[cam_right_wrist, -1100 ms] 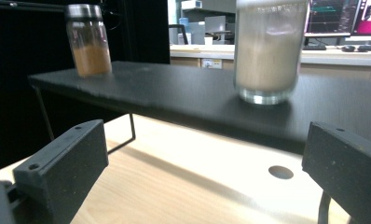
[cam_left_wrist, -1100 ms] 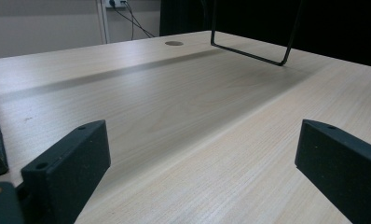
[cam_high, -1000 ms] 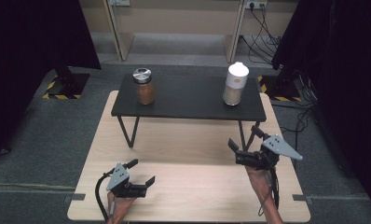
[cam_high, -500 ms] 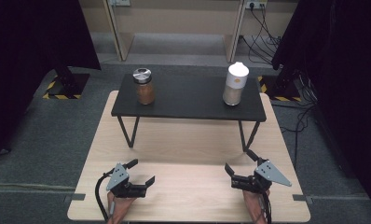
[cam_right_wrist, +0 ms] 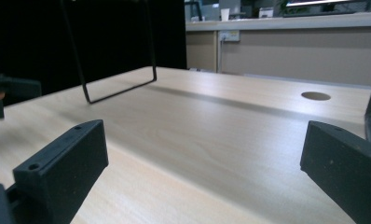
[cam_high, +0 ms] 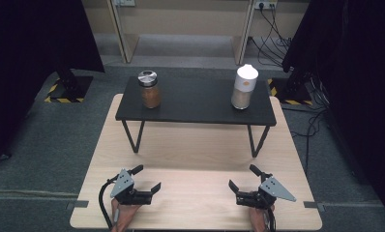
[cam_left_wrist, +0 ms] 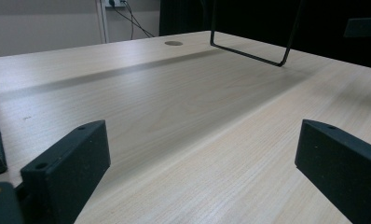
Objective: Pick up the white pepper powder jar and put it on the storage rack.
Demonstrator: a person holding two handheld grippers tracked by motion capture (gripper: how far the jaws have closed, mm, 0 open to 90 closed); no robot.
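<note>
Two jars (cam_high: 149, 89) (cam_high: 244, 87) (both lidded), two hand-held grippers (cam_high: 146, 178) (cam_high: 244, 177).

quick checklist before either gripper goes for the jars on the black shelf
1. Left gripper open, nothing held: ok.
2. Right gripper open, nothing held: ok.
3. Brown jar upright on the black shelf, metal lid on: ok.
4. White-capped jar upright on the shelf: ok.
5. Wooden table bare between grippers and shelf: ok.
6. Lids screwed tight: cannot tell.
</note>
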